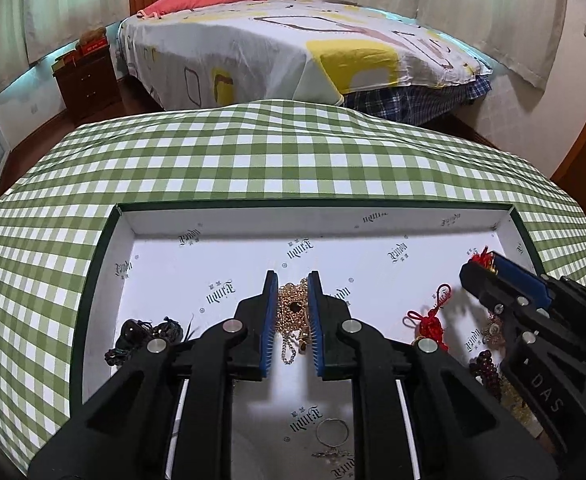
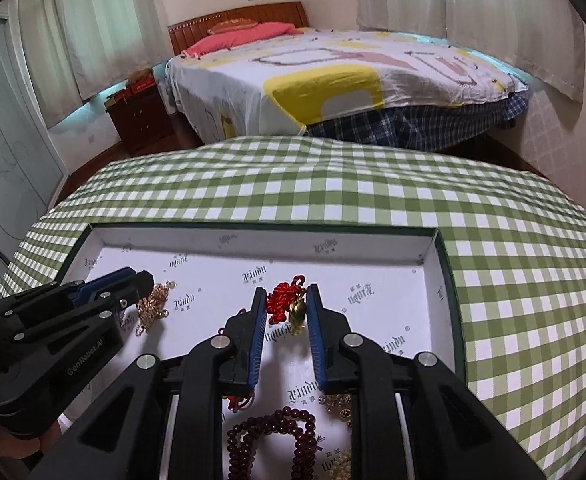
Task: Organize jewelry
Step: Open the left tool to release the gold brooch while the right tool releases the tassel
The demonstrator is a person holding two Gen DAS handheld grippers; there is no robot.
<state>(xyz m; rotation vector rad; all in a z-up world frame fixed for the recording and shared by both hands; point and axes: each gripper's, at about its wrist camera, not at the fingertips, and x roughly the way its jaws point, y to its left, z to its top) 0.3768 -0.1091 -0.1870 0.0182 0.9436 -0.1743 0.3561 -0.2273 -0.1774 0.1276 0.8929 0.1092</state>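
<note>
The worktop (image 1: 253, 152), under a green-checked cloth, carries one big shallow box (image 1: 313, 205) with a dark green rim and a white printed lining — the only container here, and every piece of jewelry lies loose on its floor.

The left gripper (image 1: 293, 308) stands over the middle of the box, its fingers part-open and straddling a heap of gold chain (image 1: 293, 316) with a dark stone in it; the blue pads flank the heap without visibly pinching it. The right gripper (image 2: 284, 316) is toward the right end of the box, its fingers set equally narrow around a red knotted charm with a gold pendant (image 2: 289, 304), and I cannot tell whether the pads touch it.

To do this step well, I would close on the bulk of each piece rather than a stray loop — a chain gripped by one strand will likely trail and snag its neighbours — and lift straight up before carrying anything sideways.

Other contents, largest first: a dark red bead bracelet (image 2: 273, 440) near the right gripper's base, a black corded piece (image 1: 145, 336) at the left end, a second red knot charm (image 1: 431, 320), pale gold beads (image 2: 339, 404), and a thin ring (image 1: 332, 432) by the near wall.
</note>
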